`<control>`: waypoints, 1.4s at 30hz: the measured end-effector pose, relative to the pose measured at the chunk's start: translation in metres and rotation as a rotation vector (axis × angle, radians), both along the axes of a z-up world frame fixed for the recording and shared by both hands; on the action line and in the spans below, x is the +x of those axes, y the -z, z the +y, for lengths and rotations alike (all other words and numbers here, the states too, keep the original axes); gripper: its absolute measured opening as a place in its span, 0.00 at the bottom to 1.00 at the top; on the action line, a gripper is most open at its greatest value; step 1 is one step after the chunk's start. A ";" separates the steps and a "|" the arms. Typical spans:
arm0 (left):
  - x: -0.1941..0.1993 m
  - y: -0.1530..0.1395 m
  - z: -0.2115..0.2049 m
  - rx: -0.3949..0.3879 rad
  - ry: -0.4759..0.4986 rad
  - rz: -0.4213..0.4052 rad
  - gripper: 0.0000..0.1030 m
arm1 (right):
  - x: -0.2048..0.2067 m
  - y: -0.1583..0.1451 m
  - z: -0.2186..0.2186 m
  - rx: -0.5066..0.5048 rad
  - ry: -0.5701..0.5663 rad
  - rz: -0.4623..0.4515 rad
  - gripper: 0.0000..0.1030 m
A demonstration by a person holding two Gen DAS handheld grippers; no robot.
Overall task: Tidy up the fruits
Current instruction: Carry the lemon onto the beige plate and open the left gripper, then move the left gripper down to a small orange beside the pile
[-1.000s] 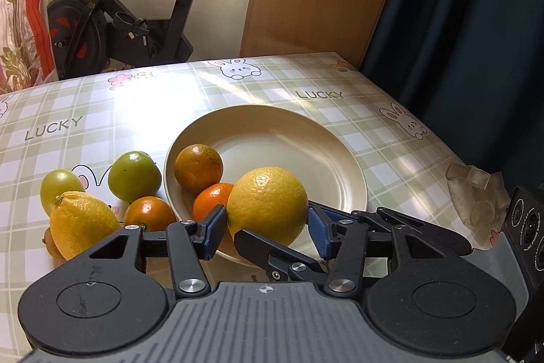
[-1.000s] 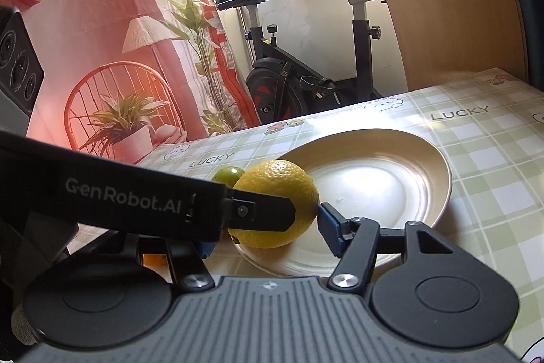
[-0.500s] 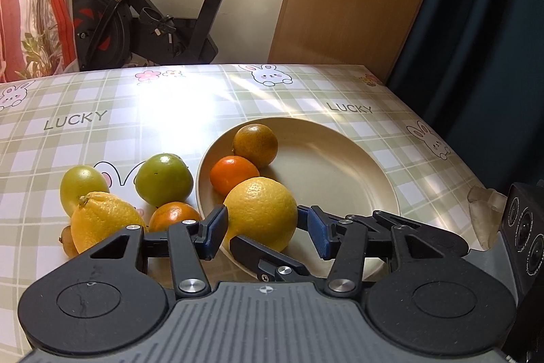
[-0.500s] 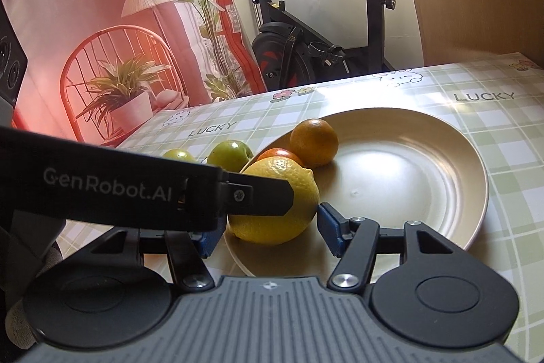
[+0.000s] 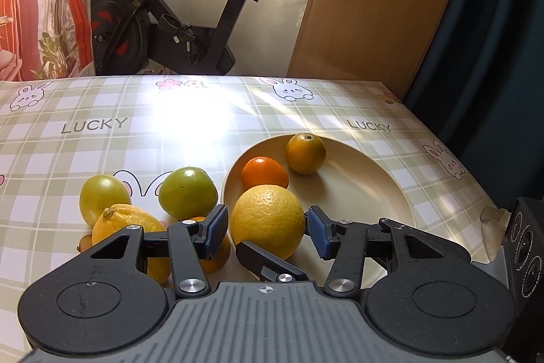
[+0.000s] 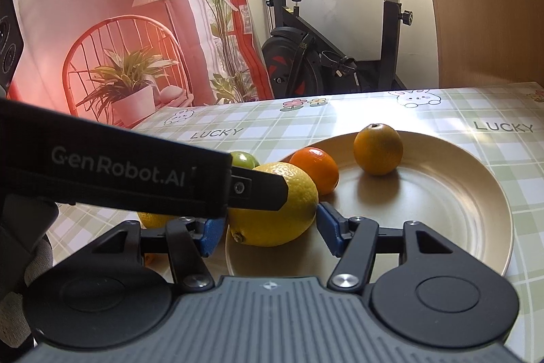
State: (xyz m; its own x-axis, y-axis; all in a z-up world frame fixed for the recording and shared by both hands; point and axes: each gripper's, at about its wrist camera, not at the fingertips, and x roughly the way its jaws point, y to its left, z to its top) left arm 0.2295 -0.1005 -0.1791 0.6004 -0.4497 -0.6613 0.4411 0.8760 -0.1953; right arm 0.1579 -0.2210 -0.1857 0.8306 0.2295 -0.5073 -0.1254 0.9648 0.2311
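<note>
Resting Lemon Between Both Grippers On Plate

Plate [image 5: 374, 193] on checked tablecloth [image 5: 102, 138] holds big lemon [image 5: 267, 220], orange [image 5: 305, 153], tangerine [image 5: 264, 172]. Lemon sits between right gripper [image 6: 267, 228] pads, both touching: gripped. Left gripper [image 5: 267, 227] straddles it too, pads just apart; open. Other fruits [image 5: 188, 192] beside plate.

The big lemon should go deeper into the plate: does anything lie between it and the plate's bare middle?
Nothing visible does. The lemon sits near-left on the plate; a bright orange lies just behind it, a dull orange further back, both left of the bare middle.
</note>
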 end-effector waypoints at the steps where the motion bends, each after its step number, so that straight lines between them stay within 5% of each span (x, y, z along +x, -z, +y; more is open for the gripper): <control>1: -0.002 -0.002 0.001 -0.005 0.000 -0.005 0.52 | -0.001 0.000 0.001 -0.003 0.001 -0.002 0.59; 18: -0.029 -0.025 0.062 -0.119 -0.121 -0.025 0.52 | -0.031 -0.004 0.007 -0.024 -0.002 -0.088 0.59; 24: -0.044 -0.028 0.093 -0.094 -0.168 -0.037 0.52 | -0.041 -0.006 0.009 -0.029 0.007 -0.118 0.59; 42: -0.057 -0.003 0.127 -0.122 -0.188 0.086 0.52 | -0.058 -0.005 0.037 -0.065 -0.082 -0.076 0.56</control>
